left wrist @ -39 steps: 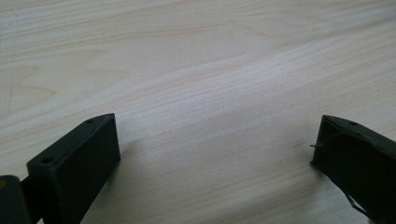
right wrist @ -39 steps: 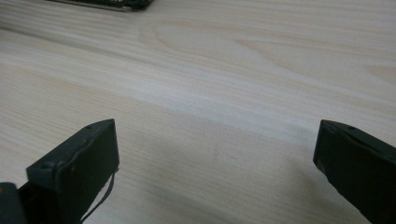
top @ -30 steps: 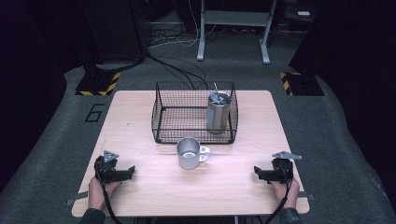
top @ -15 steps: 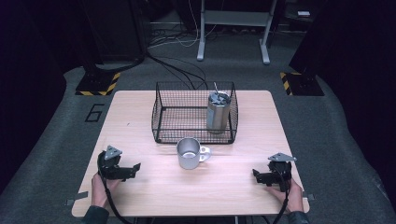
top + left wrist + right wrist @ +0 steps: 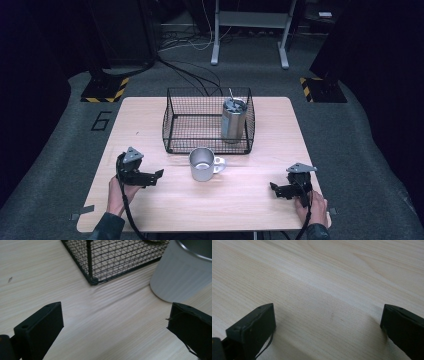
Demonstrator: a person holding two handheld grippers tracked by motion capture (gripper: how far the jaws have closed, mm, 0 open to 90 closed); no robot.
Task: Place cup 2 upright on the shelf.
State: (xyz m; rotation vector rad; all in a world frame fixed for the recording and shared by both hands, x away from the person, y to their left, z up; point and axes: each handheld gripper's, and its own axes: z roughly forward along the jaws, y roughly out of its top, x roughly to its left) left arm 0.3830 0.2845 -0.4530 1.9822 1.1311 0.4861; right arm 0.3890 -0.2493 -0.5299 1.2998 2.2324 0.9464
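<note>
Both tongs held wide open and empty, low over the worktop, with the steel mug between them.

The left tongs are spread wide with nothing gripped and are pointed toward the mug, which stands upright on the worktop just in front of the wire basket; in the left gripper view the mug's wall is seen ahead and to the right, beside the basket's corner. The right tongs are equally wide and empty, well apart from the mug. The reach is judged best made level, with the jaws set across the mug's body, clear of the handle. No contents can be made out in the mug. A metal tumbler with a straw stands upright in the basket's right end.
</note>
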